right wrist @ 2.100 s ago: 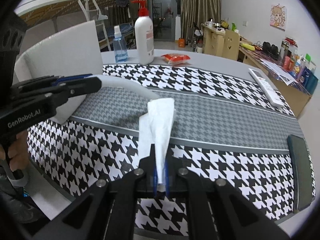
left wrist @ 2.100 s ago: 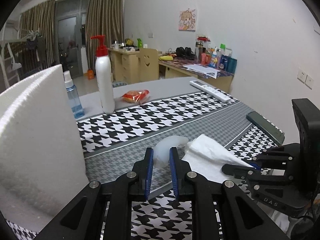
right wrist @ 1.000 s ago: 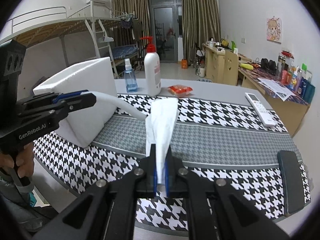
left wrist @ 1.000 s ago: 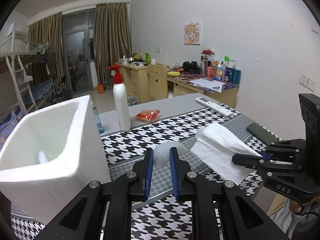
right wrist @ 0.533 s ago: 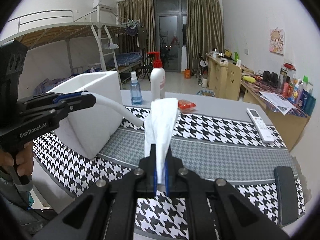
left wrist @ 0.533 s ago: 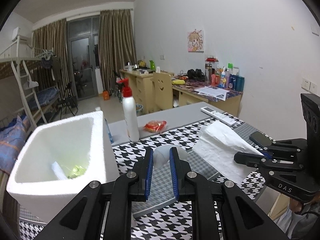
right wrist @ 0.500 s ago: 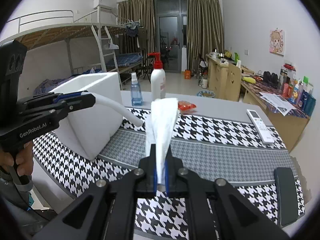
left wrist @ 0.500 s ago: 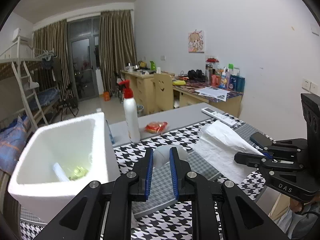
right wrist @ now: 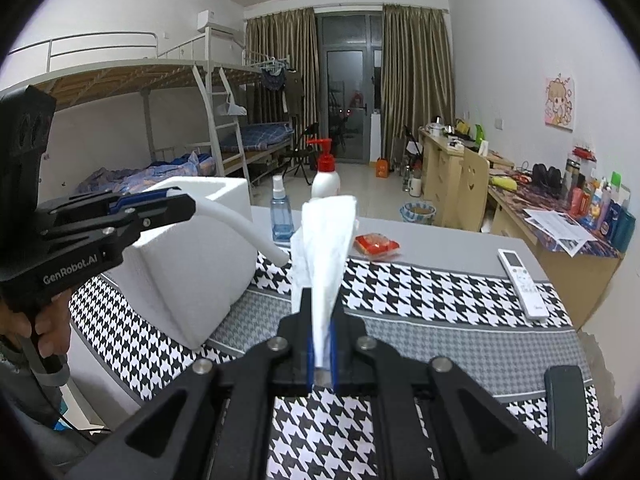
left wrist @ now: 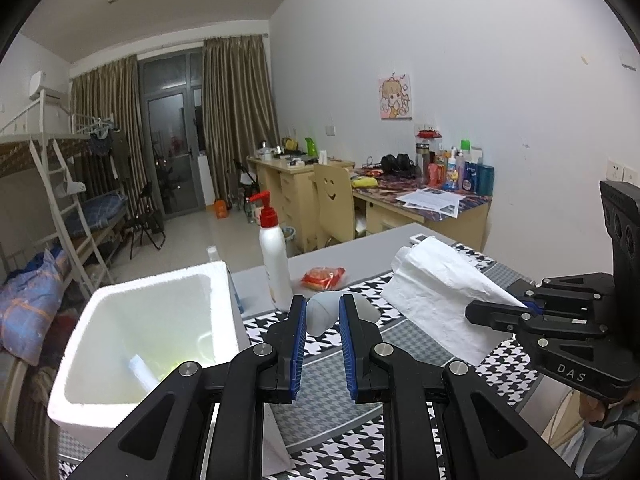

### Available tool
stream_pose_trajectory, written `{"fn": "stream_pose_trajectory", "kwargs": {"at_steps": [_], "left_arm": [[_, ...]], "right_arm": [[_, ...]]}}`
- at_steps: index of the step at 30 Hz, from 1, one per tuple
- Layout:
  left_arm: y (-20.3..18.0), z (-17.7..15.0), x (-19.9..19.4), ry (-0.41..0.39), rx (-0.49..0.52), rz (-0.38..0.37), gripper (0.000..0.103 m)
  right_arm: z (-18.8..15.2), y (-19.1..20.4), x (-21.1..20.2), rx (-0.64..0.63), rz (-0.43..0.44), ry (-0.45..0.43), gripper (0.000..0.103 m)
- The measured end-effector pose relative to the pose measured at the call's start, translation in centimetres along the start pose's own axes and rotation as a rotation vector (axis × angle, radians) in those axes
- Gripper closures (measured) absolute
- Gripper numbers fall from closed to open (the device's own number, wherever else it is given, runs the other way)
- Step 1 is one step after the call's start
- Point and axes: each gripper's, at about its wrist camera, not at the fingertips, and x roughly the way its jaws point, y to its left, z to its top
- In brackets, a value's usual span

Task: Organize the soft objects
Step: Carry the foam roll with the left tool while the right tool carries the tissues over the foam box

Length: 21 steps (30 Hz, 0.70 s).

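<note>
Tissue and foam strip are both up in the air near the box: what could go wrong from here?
The tissue is pinched only at its bottom edge by the right gripper, so it may slip or tear. The strip in the left gripper droops toward the tissue and could snag it. The foam box looks light; a bump might shift it.

Left claw [left wrist: 323, 316] clamps a pale soft tube [left wrist: 320, 314] between its blue pads, held above the houndstooth surface [left wrist: 400, 336]. Open white foam box [left wrist: 132, 344] sits at left, small items inside. Right claw [left wrist: 476, 314] at right grips a white tissue [left wrist: 436, 292]. Pump bottle [left wrist: 274, 256] and orange packet [left wrist: 322, 276] stand behind.
</note>
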Motion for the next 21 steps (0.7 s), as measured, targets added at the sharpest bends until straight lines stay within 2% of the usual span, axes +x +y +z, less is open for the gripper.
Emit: {"fn": "stream_pose_trajectory", "kwargs": {"at_steps": [21], "left_arm": [[1.7,2.7,-1.8,-0.076,-0.012,0.054,0.085]], "right_arm": [[2.9,1.1,0.1,-0.014,0.046,-0.058,0.095]]}}
